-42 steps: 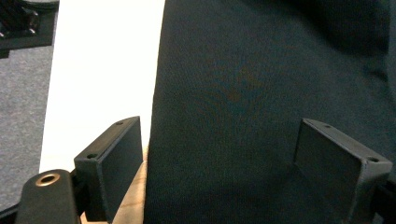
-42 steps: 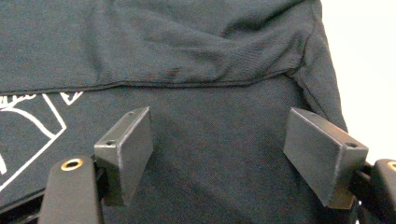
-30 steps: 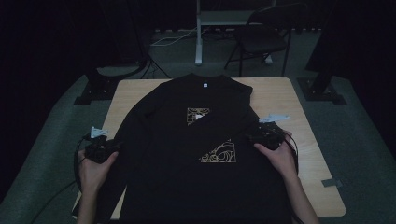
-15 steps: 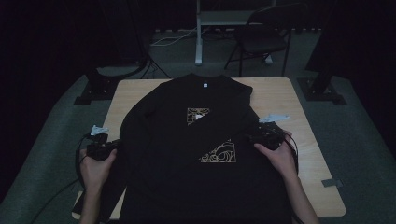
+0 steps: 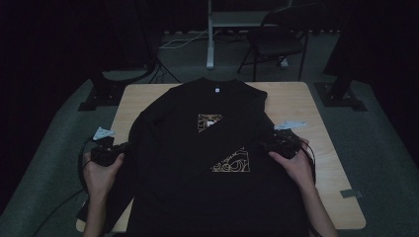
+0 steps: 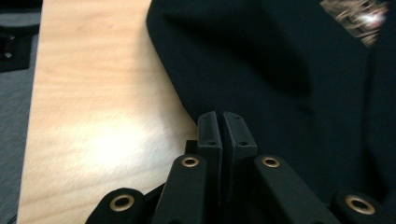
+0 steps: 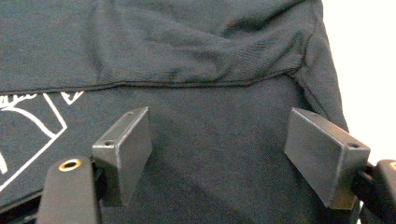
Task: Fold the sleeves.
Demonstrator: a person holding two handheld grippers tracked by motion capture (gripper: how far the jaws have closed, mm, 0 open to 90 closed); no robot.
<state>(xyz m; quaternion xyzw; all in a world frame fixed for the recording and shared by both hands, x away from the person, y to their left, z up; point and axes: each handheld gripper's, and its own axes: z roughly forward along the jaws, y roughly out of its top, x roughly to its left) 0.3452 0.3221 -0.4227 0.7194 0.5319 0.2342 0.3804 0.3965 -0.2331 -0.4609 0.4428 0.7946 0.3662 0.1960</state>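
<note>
A black long-sleeved shirt (image 5: pixel 207 163) with a gold print lies spread across the wooden table (image 5: pixel 296 103). My left gripper (image 5: pixel 120 147) sits at the shirt's left sleeve edge. In the left gripper view its jaws (image 6: pixel 220 123) are pressed together, shut on the rim of the dark cloth (image 6: pixel 280 70). My right gripper (image 5: pixel 264 145) rests at the shirt's right side. In the right gripper view it (image 7: pixel 219 126) stands wide open over the fabric (image 7: pixel 210 46), below a seam, pads off the cloth.
Bare wood (image 6: pixel 93 116) lies left of the sleeve. A strip of table (image 7: pixel 364 46) shows right of the shirt. A chair (image 5: pixel 276 39) and stand legs are behind the table on the dark floor. A small tape piece (image 5: pixel 352 193) sits near the table's right front corner.
The left hand has shifted slightly at the sleeve's edge. The right hand and the shirt have kept still.
</note>
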